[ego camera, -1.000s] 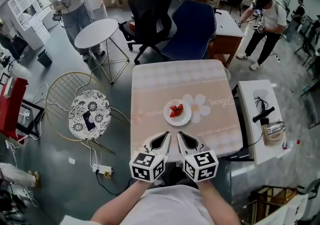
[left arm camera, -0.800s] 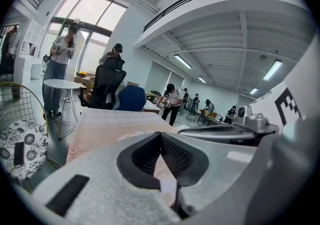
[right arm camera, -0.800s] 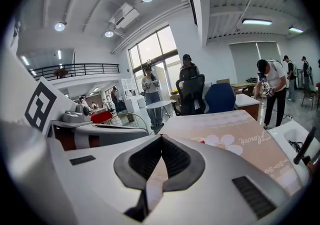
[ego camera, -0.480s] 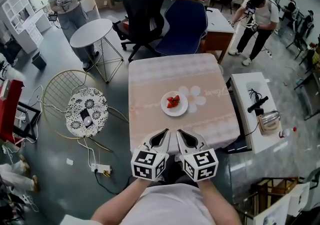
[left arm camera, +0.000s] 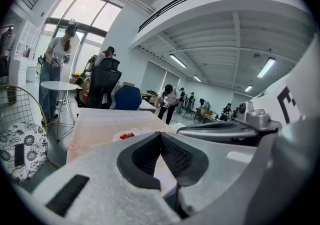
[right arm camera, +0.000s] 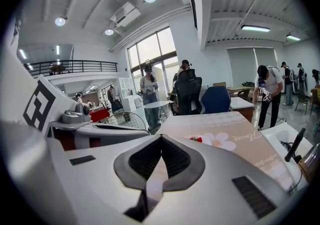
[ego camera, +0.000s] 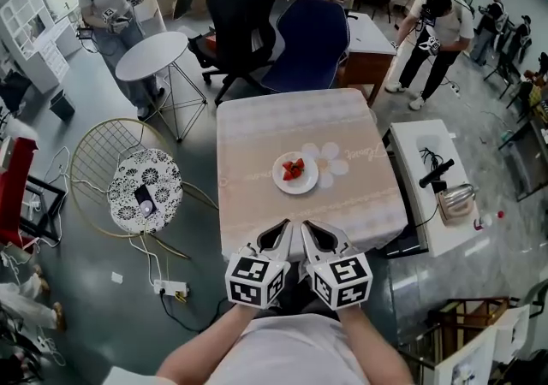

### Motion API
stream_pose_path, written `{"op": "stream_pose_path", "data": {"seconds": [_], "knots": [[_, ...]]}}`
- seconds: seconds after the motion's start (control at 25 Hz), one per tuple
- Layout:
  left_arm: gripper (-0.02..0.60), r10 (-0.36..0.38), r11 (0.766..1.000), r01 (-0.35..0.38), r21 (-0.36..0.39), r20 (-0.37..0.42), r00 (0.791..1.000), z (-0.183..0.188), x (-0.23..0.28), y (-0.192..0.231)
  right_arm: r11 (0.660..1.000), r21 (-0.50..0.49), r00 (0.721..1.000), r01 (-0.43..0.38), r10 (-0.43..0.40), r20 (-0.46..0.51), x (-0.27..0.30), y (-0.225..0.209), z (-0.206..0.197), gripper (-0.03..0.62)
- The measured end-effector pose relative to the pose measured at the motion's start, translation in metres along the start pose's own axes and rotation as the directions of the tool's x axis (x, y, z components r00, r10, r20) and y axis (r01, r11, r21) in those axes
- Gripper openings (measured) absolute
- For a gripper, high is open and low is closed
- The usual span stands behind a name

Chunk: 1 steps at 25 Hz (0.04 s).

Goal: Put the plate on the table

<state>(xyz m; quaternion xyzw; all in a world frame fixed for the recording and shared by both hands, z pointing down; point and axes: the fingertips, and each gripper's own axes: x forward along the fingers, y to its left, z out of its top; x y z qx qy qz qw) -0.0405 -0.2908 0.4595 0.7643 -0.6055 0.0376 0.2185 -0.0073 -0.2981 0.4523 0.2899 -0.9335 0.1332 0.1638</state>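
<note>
Left gripper (ego camera: 282, 228): jaws closed, tips touching, nothing between them. Right gripper (ego camera: 307, 228): jaws closed, tips touching, empty. The two are held side by side, almost touching, over the near edge of the table (ego camera: 257, 122), and both point at its middle. The plate (ego camera: 295, 174) rests at the table's middle, well apart from both grippers, and carries red fruit (ego camera: 293, 169).

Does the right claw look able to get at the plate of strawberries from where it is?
Probably yes: the plate lies in the open on the table, just ahead of the right claw, with nothing standing between them. The claw is shut, so it must open first.
</note>
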Motion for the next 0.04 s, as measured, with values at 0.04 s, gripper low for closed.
{"op": "stream_pose_path", "data": {"seconds": [0.04], "knots": [[0.005,-0.002,1.0,0.002,-0.001,-0.001,1.0,-0.0003,-0.001,-0.0004,1.0,0.001,1.0,0.001,-0.001,-0.001,-0.0003,0.001,-0.0005,0.003]]}}
